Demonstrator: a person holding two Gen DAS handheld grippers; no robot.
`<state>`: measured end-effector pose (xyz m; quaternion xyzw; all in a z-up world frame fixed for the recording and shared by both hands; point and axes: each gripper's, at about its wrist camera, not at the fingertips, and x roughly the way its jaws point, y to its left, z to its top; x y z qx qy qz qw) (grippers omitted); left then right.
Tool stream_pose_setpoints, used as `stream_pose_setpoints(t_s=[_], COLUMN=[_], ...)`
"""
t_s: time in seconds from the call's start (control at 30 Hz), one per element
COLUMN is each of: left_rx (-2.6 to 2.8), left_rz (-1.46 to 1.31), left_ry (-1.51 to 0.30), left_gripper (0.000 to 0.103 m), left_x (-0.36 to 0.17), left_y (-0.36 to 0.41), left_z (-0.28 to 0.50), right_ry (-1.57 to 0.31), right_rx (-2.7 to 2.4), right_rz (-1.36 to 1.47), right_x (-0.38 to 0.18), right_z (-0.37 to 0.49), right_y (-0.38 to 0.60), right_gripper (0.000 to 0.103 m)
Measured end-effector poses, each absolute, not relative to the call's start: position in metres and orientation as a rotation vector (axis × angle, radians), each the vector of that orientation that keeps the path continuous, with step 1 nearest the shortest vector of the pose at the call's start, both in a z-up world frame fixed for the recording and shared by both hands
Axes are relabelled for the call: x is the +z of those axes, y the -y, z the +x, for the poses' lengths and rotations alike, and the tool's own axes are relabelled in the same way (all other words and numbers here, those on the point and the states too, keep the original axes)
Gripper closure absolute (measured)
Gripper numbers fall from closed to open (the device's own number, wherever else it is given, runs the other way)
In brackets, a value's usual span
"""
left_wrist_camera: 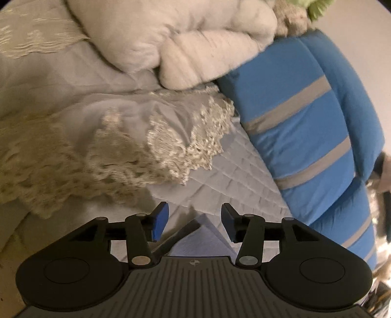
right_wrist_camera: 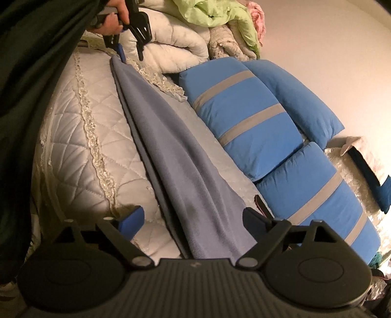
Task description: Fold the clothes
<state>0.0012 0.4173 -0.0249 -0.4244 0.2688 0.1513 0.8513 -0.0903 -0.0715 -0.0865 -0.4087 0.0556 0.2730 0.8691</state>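
A blue-grey cloth (right_wrist_camera: 180, 156) lies folded in a long strip across the quilted bed, running from the far end down to under my right gripper. My right gripper (right_wrist_camera: 193, 220) is open, its jaws wide apart either side of the cloth's near end. My left gripper (left_wrist_camera: 194, 223) is open too, just above a corner of the cloth (left_wrist_camera: 202, 234). The left gripper also shows in the right wrist view (right_wrist_camera: 127, 52), at the cloth's far end, held by a hand.
The bed has a white quilted cover (right_wrist_camera: 80, 137) with lace trim (left_wrist_camera: 136, 149). Blue cushions with grey stripes (right_wrist_camera: 256, 122) line the right side. A white duvet (left_wrist_camera: 185, 41) and green fabric (right_wrist_camera: 215, 14) are piled at the far end.
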Motion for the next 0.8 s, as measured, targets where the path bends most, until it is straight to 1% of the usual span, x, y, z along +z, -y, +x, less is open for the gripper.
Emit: stream_pose_setpoints(t_s=[0.1,0.13,0.17,0.2,0.27,0.43,0.5,0.6,0.67,0.7,0.77,0.8], left_rx=[0.314,0.308,0.297,0.286,0.287,0.242,0.245,0.289,0.336,0.350,0.378,0.390], left_rz=[-0.793,-0.755,-0.714,-0.673,-0.581,-0.498,-0.489,-0.511,-0.547,-0.563,-0.589,-0.594], left_ry=[-0.626,-0.658,-0.697,-0.736,-0.741,-0.580,-0.553,-0.554,-0.537,-0.536,-0.549,-0.573], left_gripper=[0.061,0.069,0.087,0.093,0.097,0.098,0.096,0.089,0.076,0.073,0.058,0.056], left_x=[-0.024,-0.024,-0.024,-0.024,-0.019,0.005,0.011,0.012,0.012,0.012,0.011,0.010], left_y=[-0.402,-0.397,-0.391,-0.385,-0.373,-0.360,-0.359,-0.365,-0.372,-0.376,-0.382,-0.383], left_z=[0.022,0.029,0.035,0.041,0.045,0.029,0.028,0.030,0.026,0.023,0.020,0.018], right_ry=[-0.116,-0.117,-0.117,-0.118,-0.117,-0.112,-0.111,-0.109,-0.109,-0.109,-0.110,-0.111], right_rx=[0.572,0.573,0.573,0.574,0.576,0.582,0.582,0.582,0.581,0.581,0.582,0.583], right_rz=[-0.849,-0.846,-0.843,-0.841,-0.838,-0.840,-0.840,-0.839,-0.837,-0.835,-0.831,-0.830], right_x=[-0.086,-0.086,-0.085,-0.085,-0.085,-0.085,-0.085,-0.085,-0.085,-0.085,-0.084,-0.084], right_z=[-0.091,-0.088,-0.086,-0.085,-0.085,-0.086,-0.086,-0.086,-0.086,-0.085,-0.085,-0.085], right_y=[0.073,0.074,0.074,0.075,0.076,0.078,0.078,0.079,0.080,0.080,0.080,0.080], right_gripper=[0.006,0.006,0.006,0.006,0.006,0.006,0.006,0.005,0.004,0.004,0.004,0.004])
